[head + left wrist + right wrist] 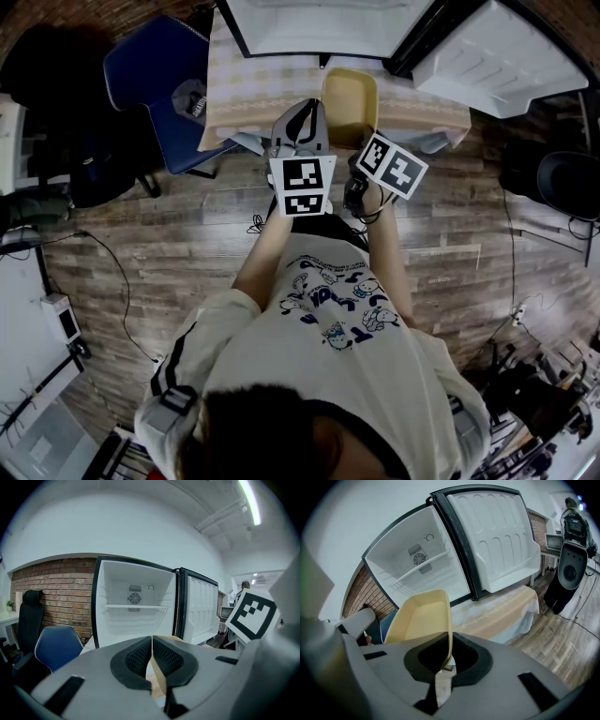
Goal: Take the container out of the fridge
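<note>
A pale yellow open container (pixel 349 101) hangs over the near edge of the table, just outside the fridge (pixel 314 23). My left gripper (pixel 317 112) is shut on its left rim, and my right gripper (pixel 366 142) is shut on its near right rim. In the left gripper view the thin yellow container wall (pixel 162 679) is pinched between the black pads of the left gripper (pixel 152 657). The right gripper view has the container (pixel 421 618) rising ahead of the right gripper (pixel 447 659), its rim clamped in the jaws. The fridge interior (pixel 135 606) stands open with bare white shelves.
The fridge sits on a table with a checked cloth (pixel 253 94); its door (pixel 506 56) is swung open to the right. A blue chair (pixel 155 75) stands left of the table. A black round device (pixel 567 183) and cables lie on the wooden floor at right.
</note>
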Tool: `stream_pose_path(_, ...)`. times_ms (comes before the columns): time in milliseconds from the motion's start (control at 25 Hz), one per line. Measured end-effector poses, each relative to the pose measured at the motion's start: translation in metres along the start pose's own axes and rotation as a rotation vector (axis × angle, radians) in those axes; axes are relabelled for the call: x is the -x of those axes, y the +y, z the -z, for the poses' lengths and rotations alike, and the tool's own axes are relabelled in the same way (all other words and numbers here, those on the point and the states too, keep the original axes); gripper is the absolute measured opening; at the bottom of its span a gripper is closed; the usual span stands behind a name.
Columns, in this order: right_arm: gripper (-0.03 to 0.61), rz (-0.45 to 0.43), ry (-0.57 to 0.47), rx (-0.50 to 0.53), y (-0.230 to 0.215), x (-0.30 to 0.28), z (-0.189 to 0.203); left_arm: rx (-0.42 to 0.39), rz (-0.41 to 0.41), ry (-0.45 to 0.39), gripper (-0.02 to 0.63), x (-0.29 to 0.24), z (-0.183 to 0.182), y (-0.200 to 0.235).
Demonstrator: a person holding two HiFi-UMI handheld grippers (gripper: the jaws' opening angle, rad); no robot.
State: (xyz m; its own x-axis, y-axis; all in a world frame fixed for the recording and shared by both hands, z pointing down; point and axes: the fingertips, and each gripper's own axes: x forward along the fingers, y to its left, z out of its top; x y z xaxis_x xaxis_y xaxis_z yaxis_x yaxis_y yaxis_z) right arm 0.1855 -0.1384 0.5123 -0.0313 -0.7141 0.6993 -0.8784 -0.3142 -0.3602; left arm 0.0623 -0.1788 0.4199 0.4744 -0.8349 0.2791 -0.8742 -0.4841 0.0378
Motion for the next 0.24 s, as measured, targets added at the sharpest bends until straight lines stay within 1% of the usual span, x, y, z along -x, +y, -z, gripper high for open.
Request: stream_pose_path(240,0.04,-0.008,0.009,0.001,0.0019,0.0009,0.0031,-0.003,-0.004,-0.007,0.023,0.0039,-0.0024,-0.0011)
